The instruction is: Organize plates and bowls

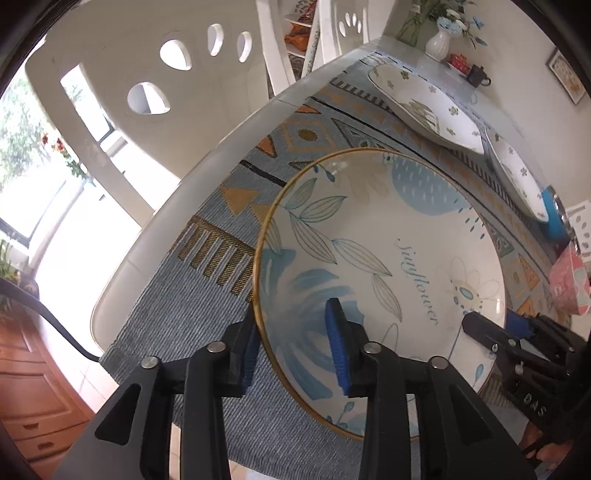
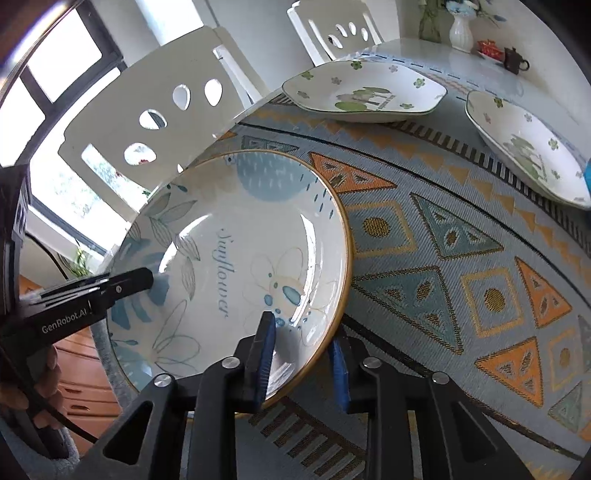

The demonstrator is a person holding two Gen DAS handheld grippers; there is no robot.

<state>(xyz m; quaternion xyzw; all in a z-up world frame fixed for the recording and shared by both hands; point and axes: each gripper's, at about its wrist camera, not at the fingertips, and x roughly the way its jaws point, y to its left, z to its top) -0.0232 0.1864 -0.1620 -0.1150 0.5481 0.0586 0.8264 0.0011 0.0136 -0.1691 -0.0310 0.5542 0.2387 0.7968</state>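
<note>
Resting on the patterned table runner (image 2: 443,258) near the table's edge, the round plate (image 1: 369,258) marked "Sunflower" carries a gold rim and blue leaf motifs. The left gripper (image 1: 291,354) straddles the rim on one side, jaws parted with visible gaps to the pads; it grips nothing. The right gripper (image 2: 303,369) straddles the opposite rim likewise, pads clear of the plate. Beyond, two square plates (image 2: 365,92) with green flower prints sit further along the runner. A white chair (image 1: 122,92) stands just beside the table (image 1: 155,236), a white vase (image 2: 461,31) at the far end.
</note>
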